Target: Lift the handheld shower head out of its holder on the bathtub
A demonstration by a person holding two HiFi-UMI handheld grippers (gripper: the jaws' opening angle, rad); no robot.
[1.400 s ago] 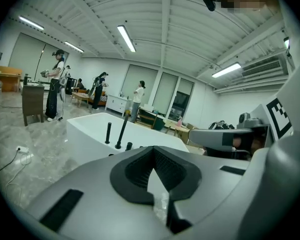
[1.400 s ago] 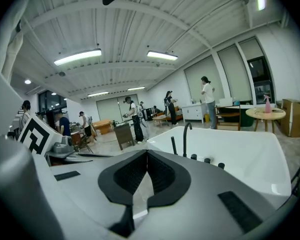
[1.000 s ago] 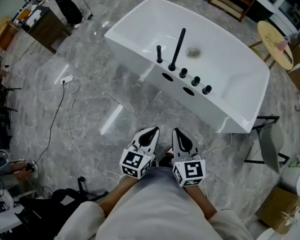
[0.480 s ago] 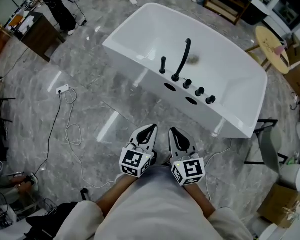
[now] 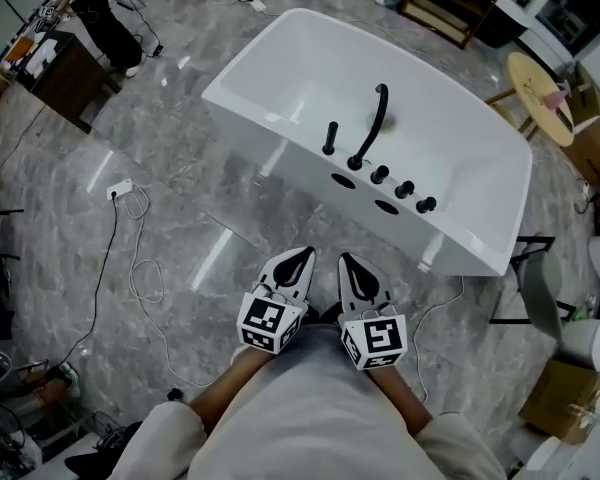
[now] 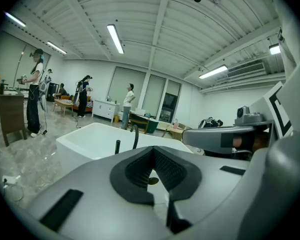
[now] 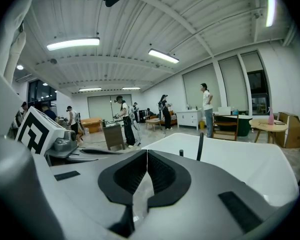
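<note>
Handheld shower head (image 5: 330, 138) is sitting nearer the grippers in the head view than a second ago, as the person is approaching the bathtub (image 5: 460, 148).
It is standing upright in its holder on the tub's near edge, just at 9 o'clock of the tall curved spout (image 5: 372, 123), at 12 o'clock from the left gripper (image 5: 302, 260) and right gripper (image 5: 350, 265) and well apart from them. Both are travelling empty with fingers pressed together. Arriving like this, they risk knocking the head rather than straddling it, or catching the neighbouring spout.
</note>
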